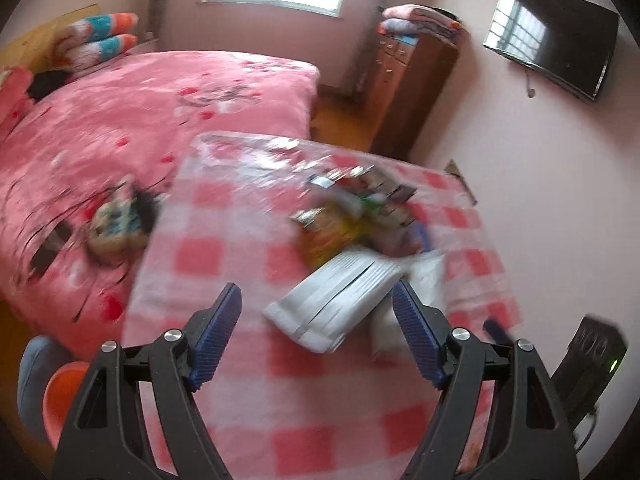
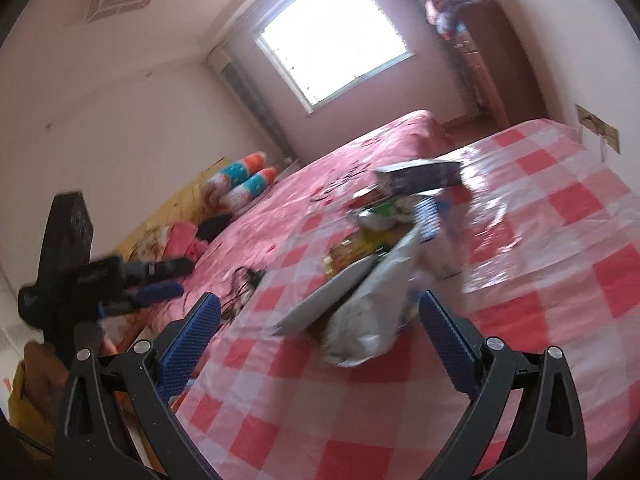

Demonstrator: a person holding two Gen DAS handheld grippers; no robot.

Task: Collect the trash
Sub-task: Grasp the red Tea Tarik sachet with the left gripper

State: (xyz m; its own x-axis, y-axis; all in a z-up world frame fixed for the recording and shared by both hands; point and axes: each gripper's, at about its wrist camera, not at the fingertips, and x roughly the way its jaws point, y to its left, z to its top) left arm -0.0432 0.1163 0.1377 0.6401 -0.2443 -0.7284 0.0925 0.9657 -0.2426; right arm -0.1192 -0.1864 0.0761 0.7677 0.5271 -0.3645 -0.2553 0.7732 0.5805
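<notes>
left gripper point(image 1: 318, 312) and right gripper point(image 2: 320, 316) agape — trash pile point(image 1: 352, 236), checked table point(image 1: 224, 248)

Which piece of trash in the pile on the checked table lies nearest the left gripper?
The flat white packet, lying at the pile's near edge just ahead of the open left gripper; the yellow wrapper and dark box sit farther back.

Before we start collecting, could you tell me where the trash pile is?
In both wrist views the trash pile lies mid-table on the checked tablecloth, beside the pink bed.
</notes>
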